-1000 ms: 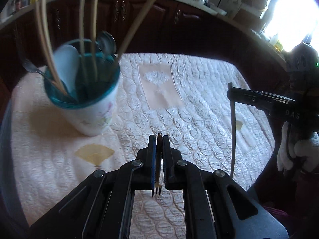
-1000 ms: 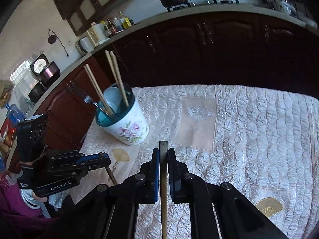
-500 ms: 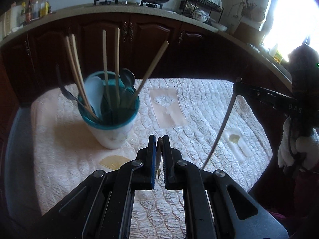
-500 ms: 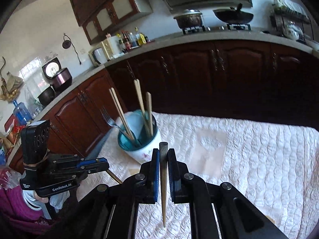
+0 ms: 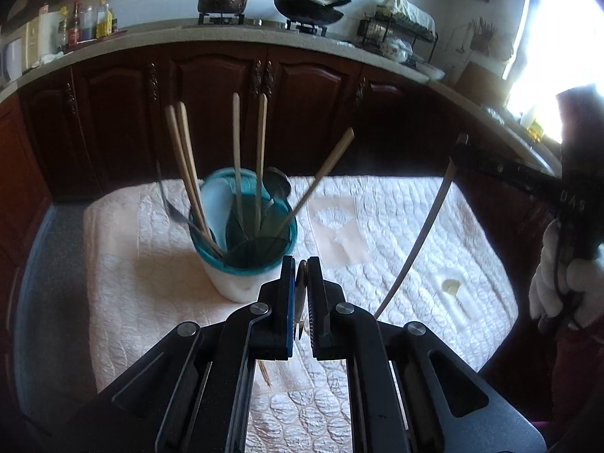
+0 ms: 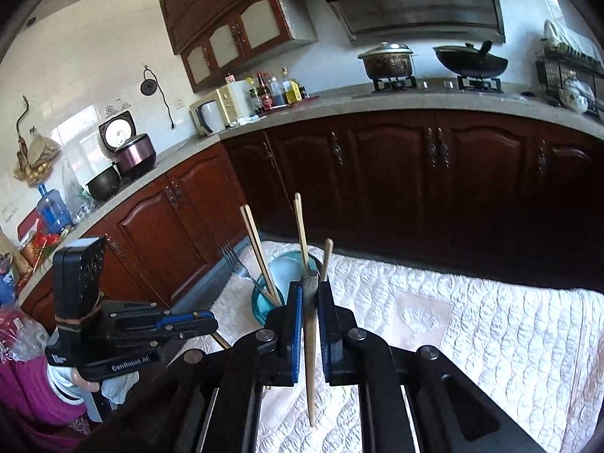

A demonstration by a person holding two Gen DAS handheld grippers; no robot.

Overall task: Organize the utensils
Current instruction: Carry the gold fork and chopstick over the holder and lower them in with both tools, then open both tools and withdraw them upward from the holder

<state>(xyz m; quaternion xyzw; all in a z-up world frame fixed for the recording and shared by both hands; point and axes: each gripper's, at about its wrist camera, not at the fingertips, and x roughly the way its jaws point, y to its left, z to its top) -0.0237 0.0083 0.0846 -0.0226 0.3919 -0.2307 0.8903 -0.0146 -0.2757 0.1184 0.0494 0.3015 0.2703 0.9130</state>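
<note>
A teal-lined white ceramic cup (image 5: 245, 260) of utensils stands just ahead of the left gripper (image 5: 300, 283), clenched on a small brown-handled fork (image 5: 301, 302). The right gripper (image 6: 309, 298), farther back, grasps a tapered wooden chopstick (image 6: 310, 358), point down.

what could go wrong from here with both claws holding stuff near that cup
1. The cup already bristles with leaning chopsticks, so a new piece could snag them or tip the cup.
2. The right claw pinches its chopstick near the top end; it may swing.
3. The left claw holds its fork close to the cup; both could collide there.
</note>
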